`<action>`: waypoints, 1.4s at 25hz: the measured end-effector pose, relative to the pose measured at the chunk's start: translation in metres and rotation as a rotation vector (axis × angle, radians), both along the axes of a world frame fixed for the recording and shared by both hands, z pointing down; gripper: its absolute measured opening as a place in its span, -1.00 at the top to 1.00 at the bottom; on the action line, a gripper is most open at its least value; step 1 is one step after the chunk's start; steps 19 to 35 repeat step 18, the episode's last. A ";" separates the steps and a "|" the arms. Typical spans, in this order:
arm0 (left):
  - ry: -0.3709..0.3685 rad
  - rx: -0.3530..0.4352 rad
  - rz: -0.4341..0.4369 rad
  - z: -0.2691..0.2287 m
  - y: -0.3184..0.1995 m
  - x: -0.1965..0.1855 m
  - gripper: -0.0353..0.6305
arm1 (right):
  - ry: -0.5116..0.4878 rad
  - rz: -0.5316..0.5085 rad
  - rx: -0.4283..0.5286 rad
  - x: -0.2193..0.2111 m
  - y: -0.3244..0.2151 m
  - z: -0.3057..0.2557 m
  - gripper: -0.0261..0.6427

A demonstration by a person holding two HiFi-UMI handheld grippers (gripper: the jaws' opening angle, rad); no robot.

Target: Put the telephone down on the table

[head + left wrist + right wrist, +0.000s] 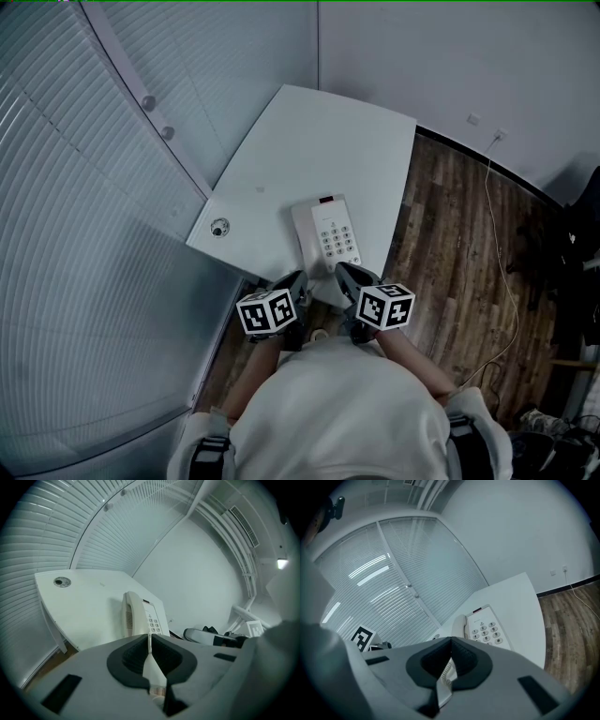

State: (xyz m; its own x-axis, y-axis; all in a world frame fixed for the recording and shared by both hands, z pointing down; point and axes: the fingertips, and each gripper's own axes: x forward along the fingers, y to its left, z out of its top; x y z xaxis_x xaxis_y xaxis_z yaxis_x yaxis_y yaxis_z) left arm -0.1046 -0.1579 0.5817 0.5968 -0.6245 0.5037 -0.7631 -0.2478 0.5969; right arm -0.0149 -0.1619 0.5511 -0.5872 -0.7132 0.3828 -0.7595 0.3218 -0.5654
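A white telephone [326, 234] with its handset on the left of the keypad lies flat on the white table [309, 131], near the table's near edge. My left gripper [298, 281] hangs just before the phone's near left corner, shut with nothing between its pads. My right gripper [345, 274] is at the near right corner, also shut and empty. In the left gripper view the phone [140, 616] lies just beyond the closed jaw tips [150, 637]. In the right gripper view the phone [485, 630] lies beyond the closed tips [451, 641], and its coiled cord [447, 672] shows below them.
A round cable grommet [219, 227] sits in the table's left corner. Slatted blinds on glass [84, 187] run along the left. Wooden floor [459, 216] lies to the right, with a thin white cable [506, 272] across it and dark objects [572, 244] at the far right.
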 end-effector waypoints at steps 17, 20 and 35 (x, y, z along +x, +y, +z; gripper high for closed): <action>0.027 -0.009 -0.022 -0.001 0.000 0.004 0.77 | -0.019 0.009 0.000 0.007 0.000 0.001 0.86; 0.027 -0.009 -0.023 -0.001 0.000 0.004 0.77 | -0.019 0.009 0.000 0.008 0.000 0.001 0.86; 0.027 -0.009 -0.023 -0.001 0.000 0.004 0.77 | -0.019 0.009 0.000 0.008 0.000 0.001 0.86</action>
